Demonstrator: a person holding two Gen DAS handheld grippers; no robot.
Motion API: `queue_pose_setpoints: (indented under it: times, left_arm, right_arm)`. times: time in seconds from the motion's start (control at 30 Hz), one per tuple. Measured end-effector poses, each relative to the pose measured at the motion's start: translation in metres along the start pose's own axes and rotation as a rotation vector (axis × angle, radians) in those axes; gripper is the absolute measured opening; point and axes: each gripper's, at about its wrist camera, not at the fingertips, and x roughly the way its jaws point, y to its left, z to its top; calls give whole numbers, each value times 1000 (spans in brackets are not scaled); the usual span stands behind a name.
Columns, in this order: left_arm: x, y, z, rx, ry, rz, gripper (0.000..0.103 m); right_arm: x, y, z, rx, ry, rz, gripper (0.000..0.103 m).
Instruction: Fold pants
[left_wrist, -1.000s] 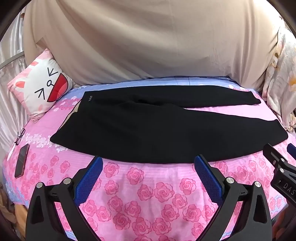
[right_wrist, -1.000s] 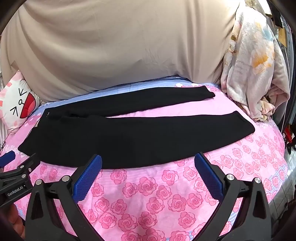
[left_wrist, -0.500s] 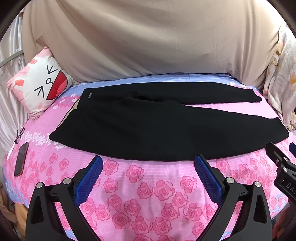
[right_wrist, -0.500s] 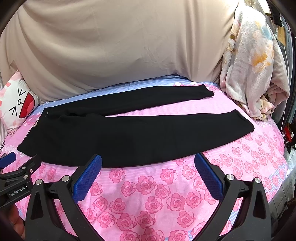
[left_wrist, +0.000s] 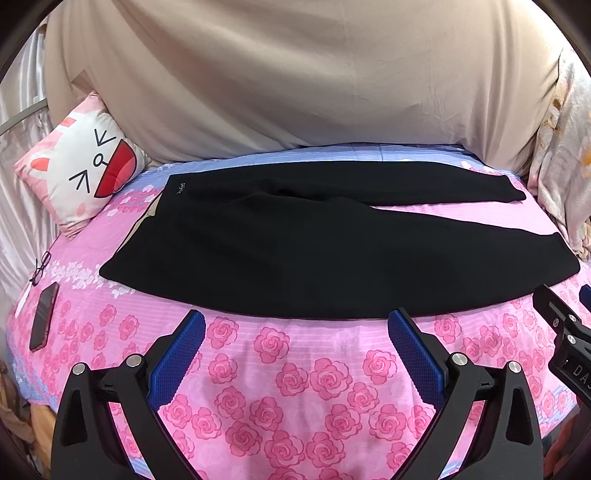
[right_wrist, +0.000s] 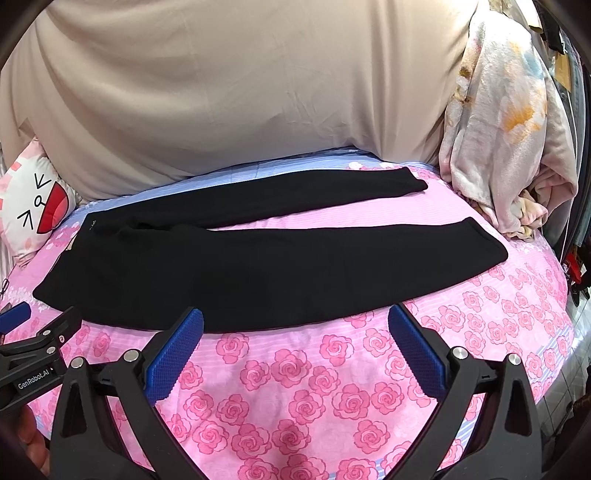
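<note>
Left wrist view: black pants (left_wrist: 295, 251) are laid flat across a bed covered w/ a pink rose-print sheet (left_wrist: 280, 384), waistband at left, both legs stretched to the right and split apart in a narrow V. The left gripper (left_wrist: 295, 350) is held above the near edge of the sheet, blue-padded fingers (left_wrist: 177, 354) spread wide, nothing gripped; pad tips are seen just short of the pants' near hem, contact not confirmed. A cat-face pillow (left_wrist: 85, 173) is propped at far left, a phone (left_wrist: 43, 317) and eyeglasses (left_wrist: 40, 267) are lying near the left edge. A beige cloth (left_wrist: 295, 81) is draped behind the bed.

Right wrist view: same pants (right_wrist: 236, 269) are seen, leg ends toward the right, the far leg shorter-looking than the near one. The right gripper (right_wrist: 295, 350) is likewise spread open & empty, over the near sheet (right_wrist: 332, 398). A floral blanket (right_wrist: 506, 129) is heaped at far right. The left gripper (right_wrist: 40, 343) is partly visible at the left edge.
</note>
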Motion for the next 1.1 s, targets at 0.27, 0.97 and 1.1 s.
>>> queue_pose_setpoints:
  times: [0.27,0.97,1.1]
  left_arm:
    - [0,-1,-1,3,1,2,98]
    - [0,-8,4,16,4,6,98]
    - [1,-8,4,16,4,6,98]
  right_arm:
    - [0,-3,0,4,3,-3,98]
    - [2,-1,1,-2,5,1,98]
    - [3,-1,2,0,5,1,98]
